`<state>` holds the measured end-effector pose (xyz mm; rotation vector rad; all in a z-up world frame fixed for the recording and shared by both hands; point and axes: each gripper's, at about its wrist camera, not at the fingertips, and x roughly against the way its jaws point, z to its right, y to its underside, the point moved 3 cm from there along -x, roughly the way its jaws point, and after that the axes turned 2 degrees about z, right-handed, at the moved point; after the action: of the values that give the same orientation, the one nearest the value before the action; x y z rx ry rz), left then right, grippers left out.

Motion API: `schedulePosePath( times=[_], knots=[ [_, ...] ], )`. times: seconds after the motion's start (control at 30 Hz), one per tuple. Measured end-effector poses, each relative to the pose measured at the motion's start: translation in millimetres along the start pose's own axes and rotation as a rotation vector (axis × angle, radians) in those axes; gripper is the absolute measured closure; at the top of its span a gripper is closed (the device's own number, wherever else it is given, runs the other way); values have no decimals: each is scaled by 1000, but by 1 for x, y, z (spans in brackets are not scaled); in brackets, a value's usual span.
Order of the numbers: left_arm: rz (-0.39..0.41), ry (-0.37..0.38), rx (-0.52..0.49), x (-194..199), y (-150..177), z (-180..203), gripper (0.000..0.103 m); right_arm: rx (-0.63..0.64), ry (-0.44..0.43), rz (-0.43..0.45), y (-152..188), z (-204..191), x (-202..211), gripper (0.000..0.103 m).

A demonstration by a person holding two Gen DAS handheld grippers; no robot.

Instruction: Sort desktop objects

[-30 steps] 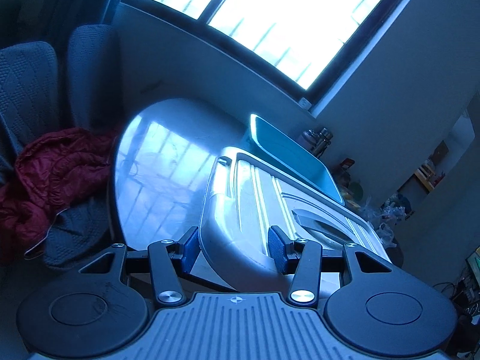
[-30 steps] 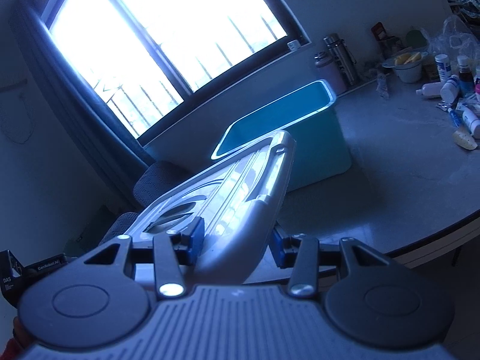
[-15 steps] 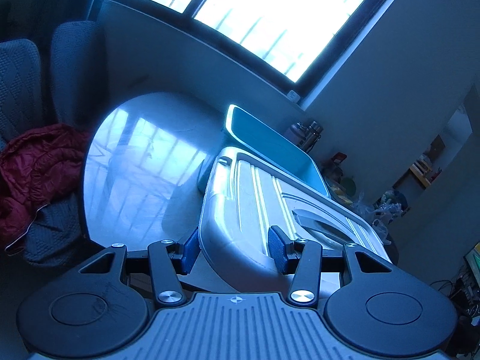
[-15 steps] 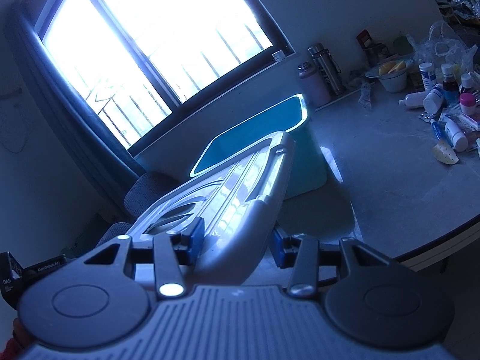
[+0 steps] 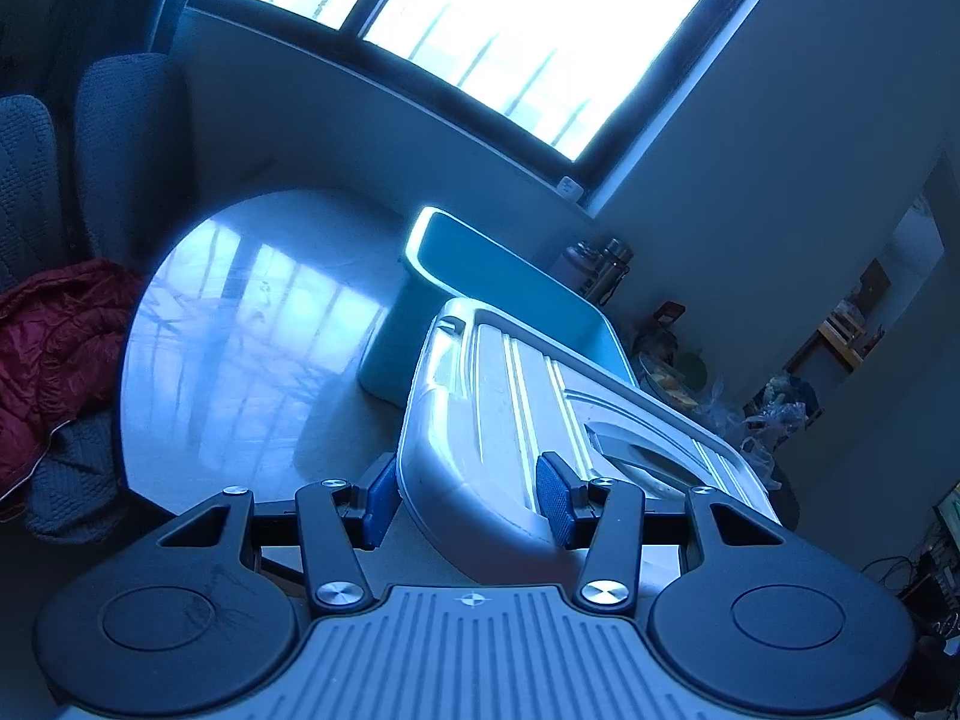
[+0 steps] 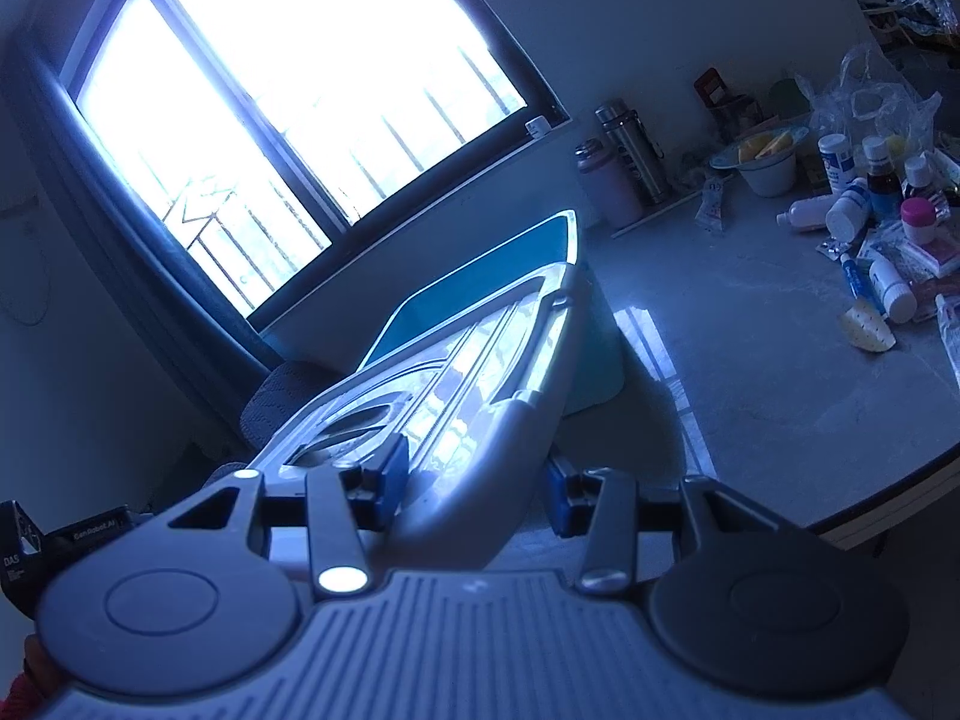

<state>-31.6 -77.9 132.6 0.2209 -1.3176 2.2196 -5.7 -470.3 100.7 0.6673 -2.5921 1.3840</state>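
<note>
Lid held at both ends, bin open, sorting not started

Lid point(image 5: 528, 420), a white ribbed plastic one, is up off the table point(image 5: 240, 360), tilted, w/ its far end over the near rim of the teal bin point(image 5: 498, 288). Can't tell if it touches the rim. Left gripper point(image 5: 468, 498) has its blue pads closed on one end of the lid; right gripper point(image 6: 474, 480) is clamped on the other end, pads either side of the lid's edge. So both claws grip the same piece, one per end.

Bin sits toward the window point(image 6: 288, 78) side of the table, mouth uncovered. What shows of the inside looks bare, though the lid hides a good part.

Loose stuff is bunched at the table's right edge: bottles point(image 6: 852, 210), a tube point(image 6: 852, 276), a white bowl point(image 6: 768, 168), plastic bags point(image 6: 870, 96), packets. Two flasks point(image 6: 630, 150) stand at the back by the wall. Red cloth point(image 5: 54, 348) lies on a chair off the table's left edge.

Progress, as I judge it: early. Nothing seems sorted into the bin yet; the whole pile is untouched. Left to do: put the lid down somewhere clear of the bin, free both grippers, then move items over one by one. Lid is wide & light, so both ends should go down together.
</note>
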Motion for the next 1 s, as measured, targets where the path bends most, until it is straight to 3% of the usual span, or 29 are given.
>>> schedulePosePath(
  times=[1.0],
  knots=[
    [3, 6, -34, -83, -31, 45, 53, -11, 1, 23, -57, 52, -46, 57]
  ],
)
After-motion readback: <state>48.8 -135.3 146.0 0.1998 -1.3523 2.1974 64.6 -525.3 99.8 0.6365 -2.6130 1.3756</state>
